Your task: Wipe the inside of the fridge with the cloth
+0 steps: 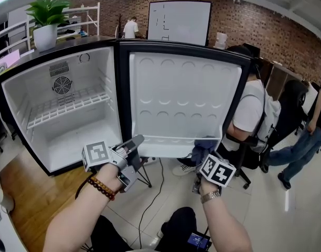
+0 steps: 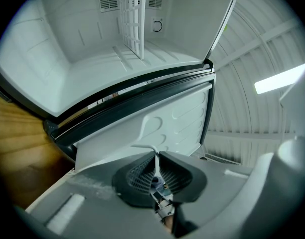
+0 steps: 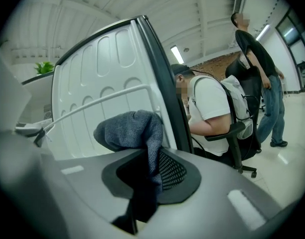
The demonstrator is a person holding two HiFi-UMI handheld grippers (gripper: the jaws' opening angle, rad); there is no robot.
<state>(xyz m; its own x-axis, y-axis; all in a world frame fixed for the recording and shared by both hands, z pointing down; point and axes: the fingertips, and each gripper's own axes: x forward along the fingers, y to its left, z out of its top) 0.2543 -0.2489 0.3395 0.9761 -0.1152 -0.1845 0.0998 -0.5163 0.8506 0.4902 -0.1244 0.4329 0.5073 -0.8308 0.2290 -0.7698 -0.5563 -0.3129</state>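
Nearest, the left gripper (image 1: 135, 140) has its jaws pressed together on nothing and points at the bottom edge of the open, white-lined fridge door (image 1: 181, 93). Beside it, the right gripper (image 1: 202, 159) has its jaws clenched on a bunched blue-grey terry cloth (image 1: 203, 147), held by the door's lower right corner in front of its white rail (image 3: 92, 101); contact cannot be told. Beyond stands the small black fridge (image 1: 16, 96) with a white wire shelf (image 1: 66, 106) inside and a potted green plant (image 1: 45, 14) on top
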